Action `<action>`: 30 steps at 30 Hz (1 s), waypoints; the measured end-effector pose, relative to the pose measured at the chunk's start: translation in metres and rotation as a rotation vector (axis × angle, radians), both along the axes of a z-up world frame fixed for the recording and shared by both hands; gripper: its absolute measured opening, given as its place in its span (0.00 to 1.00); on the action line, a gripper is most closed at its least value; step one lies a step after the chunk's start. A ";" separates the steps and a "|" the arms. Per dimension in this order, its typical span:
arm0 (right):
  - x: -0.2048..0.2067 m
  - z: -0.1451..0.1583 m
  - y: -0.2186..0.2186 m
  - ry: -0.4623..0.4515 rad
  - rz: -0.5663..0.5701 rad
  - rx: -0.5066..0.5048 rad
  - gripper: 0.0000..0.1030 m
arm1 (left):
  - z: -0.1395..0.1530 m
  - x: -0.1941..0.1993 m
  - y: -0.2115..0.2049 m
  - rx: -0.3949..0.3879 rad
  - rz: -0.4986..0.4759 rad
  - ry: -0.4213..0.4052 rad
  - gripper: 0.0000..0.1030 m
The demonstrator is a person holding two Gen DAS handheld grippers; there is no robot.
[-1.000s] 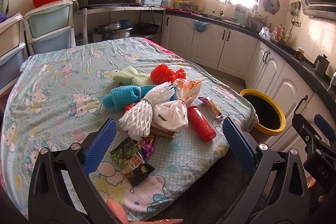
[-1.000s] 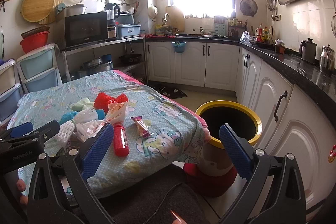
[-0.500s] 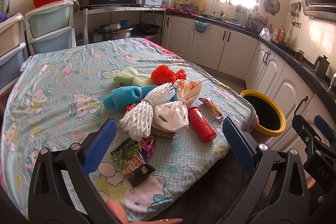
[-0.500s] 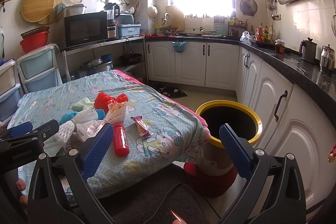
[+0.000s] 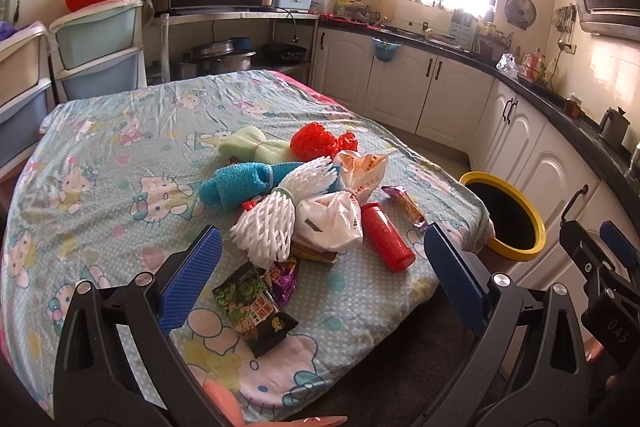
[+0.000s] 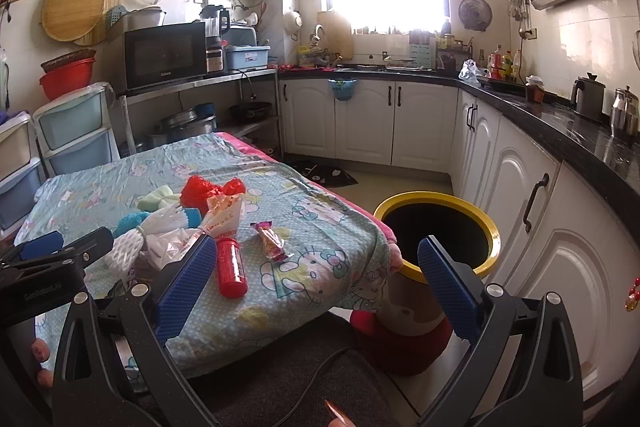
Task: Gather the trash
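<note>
A heap of trash lies on the cloth-covered table (image 5: 100,163): white foam nets (image 5: 280,215), a white plastic bag (image 5: 332,221), a red bottle (image 5: 387,237), a red bag (image 5: 316,143), blue (image 5: 236,183) and green (image 5: 248,149) foam wraps, a candy wrapper (image 5: 408,205) and snack packets (image 5: 252,301). A yellow-rimmed bin (image 6: 436,227) stands on the floor right of the table. My left gripper (image 5: 320,281) hovers open above the table's near edge, over the snack packets. My right gripper (image 6: 316,277) hangs open before the table corner and the bin, holding nothing.
White cabinets (image 6: 368,123) under a black counter (image 6: 560,123) run along the back and right. A microwave (image 6: 164,55) on a metal shelf and plastic drawers (image 6: 72,131) stand behind the table. A dark mat (image 6: 280,383) and a cable lie on the floor.
</note>
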State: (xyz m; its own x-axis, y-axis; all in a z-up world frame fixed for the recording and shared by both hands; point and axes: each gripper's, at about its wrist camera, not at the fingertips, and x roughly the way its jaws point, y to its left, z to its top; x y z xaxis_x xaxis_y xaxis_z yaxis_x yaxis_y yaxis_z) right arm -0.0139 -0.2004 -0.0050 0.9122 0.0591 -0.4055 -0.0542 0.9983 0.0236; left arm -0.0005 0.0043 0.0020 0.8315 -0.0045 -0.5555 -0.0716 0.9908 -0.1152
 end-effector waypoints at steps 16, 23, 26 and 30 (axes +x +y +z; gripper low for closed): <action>0.015 0.011 0.029 0.006 0.113 -0.053 0.95 | 0.008 0.007 0.035 -0.044 0.079 -0.035 0.90; 0.033 0.019 0.051 0.019 0.210 -0.069 0.95 | 0.020 0.017 0.075 -0.070 0.156 -0.043 0.90; 0.045 0.020 0.058 0.030 0.248 -0.074 0.95 | 0.022 0.025 0.086 -0.064 0.152 -0.027 0.90; 0.063 0.019 0.063 0.053 0.272 -0.068 0.95 | 0.021 0.041 0.091 -0.029 0.118 0.003 0.90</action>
